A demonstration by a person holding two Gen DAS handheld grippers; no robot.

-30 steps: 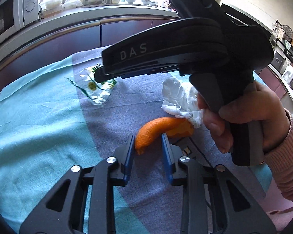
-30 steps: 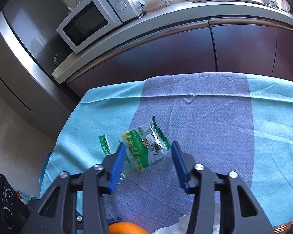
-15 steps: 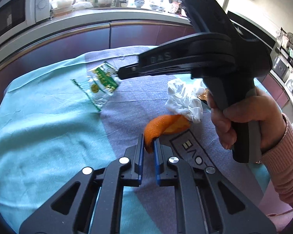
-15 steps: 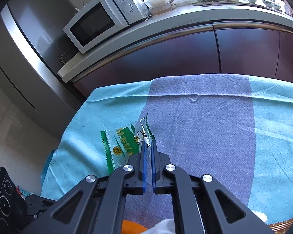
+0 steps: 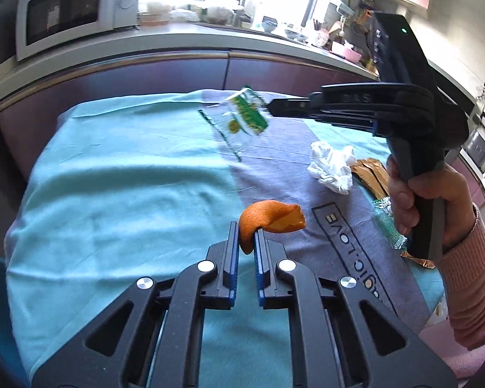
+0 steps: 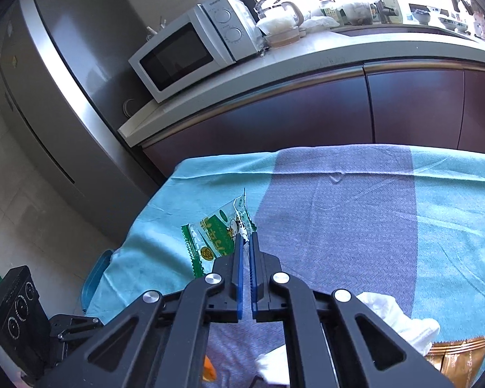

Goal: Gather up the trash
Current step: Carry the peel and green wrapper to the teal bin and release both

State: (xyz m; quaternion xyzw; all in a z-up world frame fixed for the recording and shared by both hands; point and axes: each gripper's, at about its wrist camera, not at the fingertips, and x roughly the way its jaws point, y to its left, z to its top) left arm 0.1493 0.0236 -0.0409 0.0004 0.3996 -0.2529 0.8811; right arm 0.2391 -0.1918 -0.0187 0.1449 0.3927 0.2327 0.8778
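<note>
Tablecloth [image 5: 119,174] is covering the table, w/ all trash sitting on or above it. Left gripper [image 5: 245,242] is pinching the orange peel [image 5: 268,218] by one end, just above the cloth's grey stripe; peel's prob. stiff-ish but slick, so the rim is the best hold. Right gripper [image 6: 246,242] is clamping the green wrapper [image 6: 216,236] by its edge, lifting it off the cloth; it's feather-light, crinkly, likely to slip. Tissue [image 5: 333,168] is lying on the stripe, soft, grab anywhere.
</note>
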